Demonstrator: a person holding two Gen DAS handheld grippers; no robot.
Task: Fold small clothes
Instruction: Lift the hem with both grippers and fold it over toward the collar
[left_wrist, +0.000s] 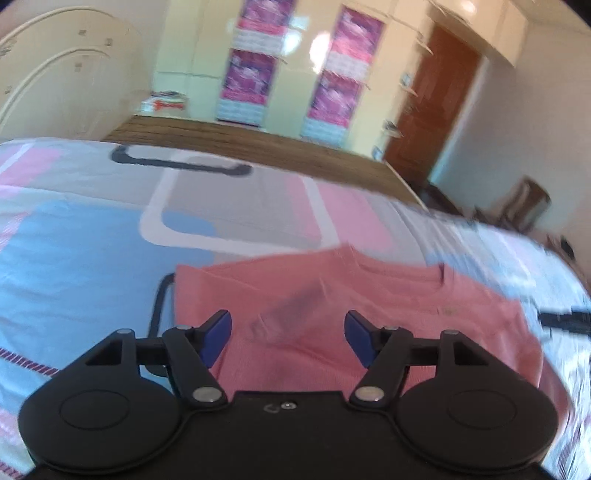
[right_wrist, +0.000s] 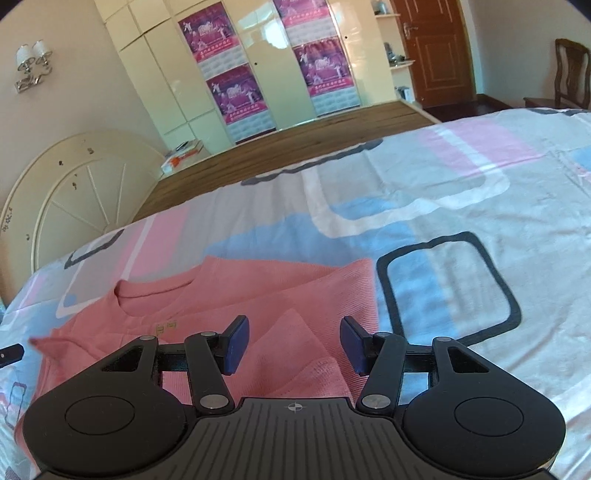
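While it lies on the bedsheet (right_wrist: 461, 177), the pink top (right_wrist: 236, 295) is partly folded.

No legible text; wardrobe posters (right_wrist: 236, 94) and pink garment's small yellow mark (right_wrist: 166, 326) too blurred.

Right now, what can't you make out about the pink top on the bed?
- Pink top, near hem: both wrist views, hidden behind left gripper and right gripper.
- Its dark chest mark: left wrist view, blurred.
- Small yellow detail: right wrist view, too small.
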